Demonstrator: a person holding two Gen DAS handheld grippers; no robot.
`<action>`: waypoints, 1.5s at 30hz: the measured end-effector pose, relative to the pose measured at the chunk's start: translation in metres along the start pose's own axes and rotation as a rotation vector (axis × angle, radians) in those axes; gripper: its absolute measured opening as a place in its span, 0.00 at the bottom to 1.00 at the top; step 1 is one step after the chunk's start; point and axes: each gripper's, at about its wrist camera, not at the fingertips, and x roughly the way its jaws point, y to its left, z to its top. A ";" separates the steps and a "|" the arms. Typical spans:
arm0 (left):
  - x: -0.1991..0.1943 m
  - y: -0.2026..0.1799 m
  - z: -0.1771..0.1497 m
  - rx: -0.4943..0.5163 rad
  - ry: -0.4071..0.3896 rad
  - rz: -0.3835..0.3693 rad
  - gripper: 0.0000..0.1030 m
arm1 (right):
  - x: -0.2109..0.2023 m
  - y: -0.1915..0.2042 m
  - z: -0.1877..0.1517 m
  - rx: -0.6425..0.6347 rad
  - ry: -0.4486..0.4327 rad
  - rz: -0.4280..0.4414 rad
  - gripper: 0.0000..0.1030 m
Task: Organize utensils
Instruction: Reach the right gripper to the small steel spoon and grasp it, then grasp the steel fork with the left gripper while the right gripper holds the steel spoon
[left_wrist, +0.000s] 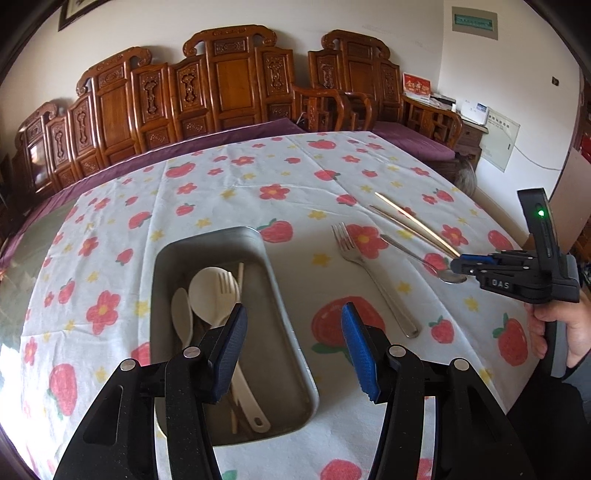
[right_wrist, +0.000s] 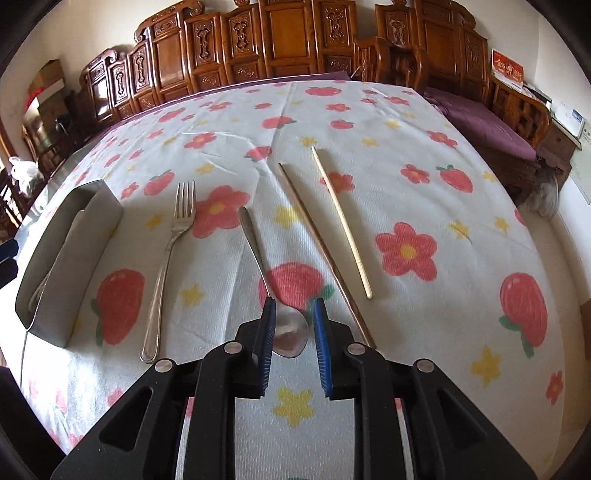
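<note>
A metal tray holds white plastic spoons, a fork and a chopstick. My left gripper is open over the tray's right rim, empty. A metal fork, a metal spoon and two chopsticks lie on the flowered cloth. My right gripper is low at the spoon's bowl, its blue pads either side of it with small gaps. The tray also shows at the left of the right wrist view.
The table carries a white cloth with red flowers and strawberries. Carved wooden benches with purple cushions stand behind it. A hand holds the right gripper at the table's right edge.
</note>
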 end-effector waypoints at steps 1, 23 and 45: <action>0.000 -0.002 -0.001 0.000 0.003 -0.003 0.49 | 0.002 -0.001 -0.001 0.004 0.003 -0.007 0.22; 0.006 -0.044 -0.012 0.026 0.041 -0.007 0.49 | 0.012 0.030 -0.015 -0.126 0.013 -0.032 0.18; 0.022 -0.044 -0.011 -0.001 0.075 0.039 0.49 | -0.005 0.010 -0.005 -0.039 -0.047 0.098 0.04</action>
